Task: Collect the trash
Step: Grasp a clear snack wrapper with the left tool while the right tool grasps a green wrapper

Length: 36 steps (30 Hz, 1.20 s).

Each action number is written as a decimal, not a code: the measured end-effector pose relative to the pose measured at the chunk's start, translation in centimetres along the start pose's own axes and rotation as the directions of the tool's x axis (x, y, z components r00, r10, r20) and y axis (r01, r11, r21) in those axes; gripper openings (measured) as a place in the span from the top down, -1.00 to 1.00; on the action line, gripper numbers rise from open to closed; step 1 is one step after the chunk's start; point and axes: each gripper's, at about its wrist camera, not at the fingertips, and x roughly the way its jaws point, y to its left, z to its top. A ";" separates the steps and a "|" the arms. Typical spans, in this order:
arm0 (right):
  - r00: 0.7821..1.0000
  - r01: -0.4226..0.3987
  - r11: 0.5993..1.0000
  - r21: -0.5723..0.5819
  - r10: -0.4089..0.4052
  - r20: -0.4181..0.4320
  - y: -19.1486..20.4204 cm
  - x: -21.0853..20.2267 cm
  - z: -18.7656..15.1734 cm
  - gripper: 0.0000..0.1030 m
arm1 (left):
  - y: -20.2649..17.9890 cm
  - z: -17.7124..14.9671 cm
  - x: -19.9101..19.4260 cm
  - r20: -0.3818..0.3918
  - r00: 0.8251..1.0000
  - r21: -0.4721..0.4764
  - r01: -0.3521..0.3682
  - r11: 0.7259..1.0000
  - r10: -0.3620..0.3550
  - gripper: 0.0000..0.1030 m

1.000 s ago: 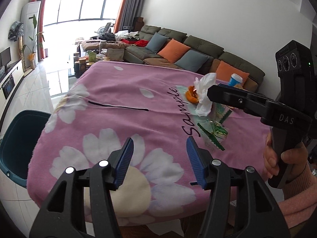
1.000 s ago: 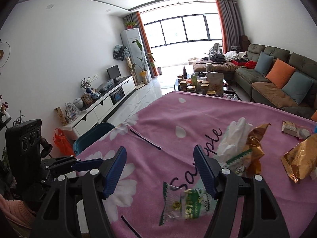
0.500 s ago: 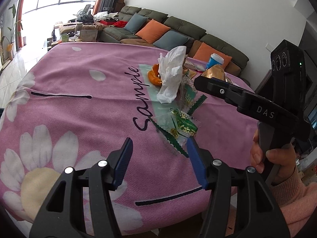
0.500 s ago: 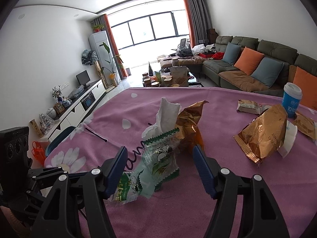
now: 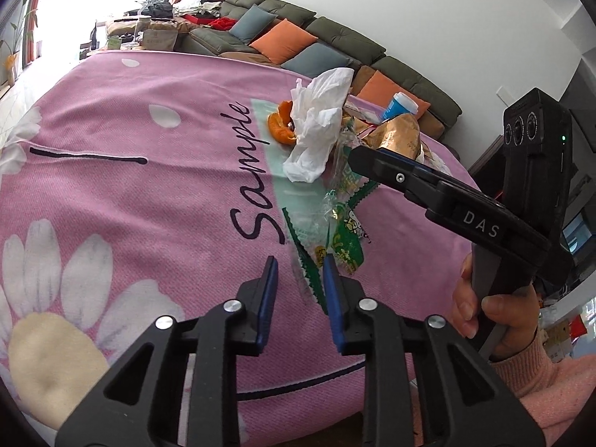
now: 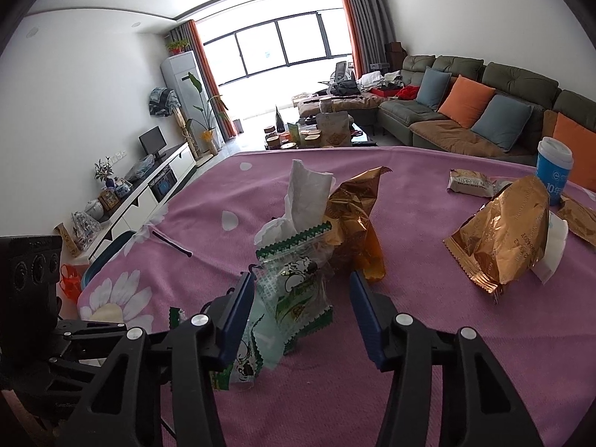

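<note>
A pile of trash lies on the pink flowered tablecloth [image 5: 130, 186]. My left gripper [image 5: 300, 279] is closing. The near zigzag edge of a flat green-and-clear wrapper [image 5: 335, 238] lies between its blue pads, which still stand apart from it. My right gripper [image 6: 301, 287] is closing too. An upright green-and-white wrapper [image 6: 294, 279] stands between its pads: the left pad is at the wrapper's edge and the right pad is clear of it. Behind are a white tissue [image 6: 305, 193], a gold foil bag [image 6: 354, 205] and orange peel [image 5: 281, 126].
To the right lie a second gold bag [image 6: 503, 231], a small snack pack [image 6: 469, 182] and a blue paper cup [image 6: 553, 171]. A teal bin [image 6: 108, 249] stands on the floor past the table's left edge. A sofa runs behind the table.
Both grippers moved forward and down to the trash pile and their jaws narrowed. The flat wrapper's edge now lies between the left pads. The upright wrapper stands between the right pads.
</note>
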 end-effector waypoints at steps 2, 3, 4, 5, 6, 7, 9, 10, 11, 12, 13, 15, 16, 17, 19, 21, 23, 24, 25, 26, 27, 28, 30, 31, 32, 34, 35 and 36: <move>1.000 -0.001 1.000 0.007 0.001 -0.007 -0.2 0.1 0.0 0.22 | -0.2 -0.1 0.0 0.000 1.000 0.004 0.006 1.000 -0.006 0.72; 1.000 -0.002 1.000 0.010 0.002 -0.009 -0.3 0.0 -0.1 0.26 | -0.3 -0.1 0.0 0.002 1.000 0.010 0.002 1.000 -0.002 0.73; 1.000 -0.003 1.000 0.013 0.003 -0.010 -0.3 0.1 -0.1 0.35 | -0.4 -0.1 -0.1 0.003 1.000 0.014 0.000 1.000 0.000 0.74; 1.000 -0.004 1.000 0.018 0.004 -0.012 -0.5 0.1 -0.1 0.44 | -0.5 -0.2 -0.2 0.004 1.000 0.016 0.000 1.000 0.000 0.75; 1.000 -0.009 1.000 0.023 0.009 -0.013 -0.6 0.1 -0.1 0.51 | -0.5 -0.2 -0.3 0.007 1.000 0.018 0.001 1.000 -0.002 0.75; 1.000 -0.015 1.000 0.027 0.016 -0.014 -0.7 0.0 -0.1 0.55 | -0.5 -0.2 -0.4 0.008 1.000 0.019 0.003 1.000 -0.003 0.76; 1.000 -0.015 0.999 0.028 0.015 -0.013 -0.8 -0.1 -0.1 0.63 | -0.4 -0.3 -0.6 0.013 1.000 0.015 0.006 1.000 -0.006 0.77; 1.000 -0.016 0.999 0.029 0.017 -0.013 -1.0 -0.2 -0.2 0.69 | -0.3 -0.3 -0.7 0.015 1.000 0.012 0.007 1.000 -0.007 0.77; 1.000 -0.016 0.999 0.031 0.017 -0.010 -1.1 -0.3 -0.2 0.70 | -0.2 -0.3 -0.9 0.019 1.000 0.010 0.005 1.000 -0.005 0.78; 1.000 -0.018 0.999 0.035 0.018 -0.008 -1.2 -0.4 -0.2 0.72 | -0.1 -0.3 -1.0 0.023 1.000 0.010 0.002 1.000 -0.002 0.78; 1.000 -0.021 0.999 0.038 0.021 -0.009 -1.2 -0.5 -0.2 0.73 | 0.0 -0.4 -1.2 0.026 1.000 0.008 0.000 1.000 0.000 0.78; 1.000 -0.019 0.999 0.041 0.019 -0.005 -1.3 -0.7 -0.2 0.75 | 0.2 -0.4 -1.6 0.033 0.999 0.006 -0.005 1.000 0.005 0.78; 1.000 -0.018 0.999 0.042 0.018 -0.005 -1.3 -0.8 -0.3 0.75 | 0.3 -0.4 -1.8 0.037 0.999 0.005 -0.007 1.000 0.006 0.79; 1.000 -0.022 0.999 0.045 0.022 -0.004 -1.4 -1.0 -0.3 0.75 | 0.5 -0.5 -2.1 0.041 0.999 0.002 -0.008 1.000 0.008 0.79; 1.000 -0.025 0.999 0.047 0.025 -0.002 -1.5 -1.4 -0.4 0.75 | 0.8 -0.5 -2.6 0.051 0.999 -0.002 -0.013 1.000 0.013 0.80; 1.000 -0.028 0.999 0.045 0.028 0.003 -1.5 -1.8 -0.4 0.75 | 1.1 -0.6 -3.2 0.061 0.998 -0.007 -0.015 1.000 0.016 0.80; 0.999 -0.034 0.998 0.043 0.034 0.016 -1.4 -2.4 -0.4 0.75 | 1.5 -0.8 -3.8 0.070 0.997 -0.012 -0.023 1.000 0.023 0.80; 0.999 -0.038 0.998 0.040 0.038 0.020 -1.3 -2.7 -0.3 0.75 | 1.7 -0.8 -4.1 0.075 0.997 -0.013 -0.028 1.000 0.029 0.80; 0.999 -0.042 0.998 0.037 0.041 0.025 -1.2 -2.9 -0.2 0.75 | 1.9 -0.9 -4.3 0.079 0.996 -0.016 -0.034 0.999 0.035 0.80; 0.999 -0.046 0.998 0.032 0.045 0.031 -1.0 -3.1 -0.2 0.75 | 2.1 -0.9 -4.6 0.084 0.996 -0.021 -0.036 0.999 0.037 0.80; 0.998 -0.053 0.998 0.026 0.052 0.035 -0.8 -3.3 -0.1 0.75 | 2.2 -1.0 -4.9 0.089 0.995 -0.025 -0.037 0.999 0.039 0.80; 0.997 -0.062 0.998 0.019 0.062 0.039 -0.5 -3.5 -0.1 0.75 | 2.3 -1.0 -5.2 0.096 0.994 -0.026 -0.046 0.999 0.048 0.80; 0.996 -0.081 0.997 0.003 0.081 0.046 0.0 -3.9 -0.2 0.75 | 2.5 -1.1 -5.9 0.111 0.992 -0.025 -0.059 0.998 0.061 0.80; 0.995 -0.091 0.996 -0.005 0.092 0.047 0.4 -4.0 -0.1 0.75 | 2.6 -1.1 -6.3 0.118 0.991 -0.026 -0.060 0.998 0.063 0.80; 0.993 -0.103 0.995 -0.013 0.103 0.049 0.8 -4.0 0.0 0.75 | 2.7 -1.2 -6.6 0.124 0.990 -0.028 -0.066 0.997 0.069 0.80; 0.991 -0.124 0.992 -0.029 0.125 0.048 1.7 -4.0 0.1 0.75 | 3.0 -1.4 -7.2 0.136 0.987 -0.031 -0.081 0.996 0.084 0.80; 0.990 -0.135 0.990 -0.037 0.136 0.045 2.1 -3.9 0.1 0.75 | 3.1 -1.5 -7.6 0.141 0.986 -0.035 -0.085 0.996 0.089 0.80; 0.988 -0.146 0.988 -0.045 0.147 0.043 2.6 -3.8 0.2 0.75 | 3.2 -1.6 -7.9 0.147 0.985 -0.038 -0.089 0.995 0.094 0.80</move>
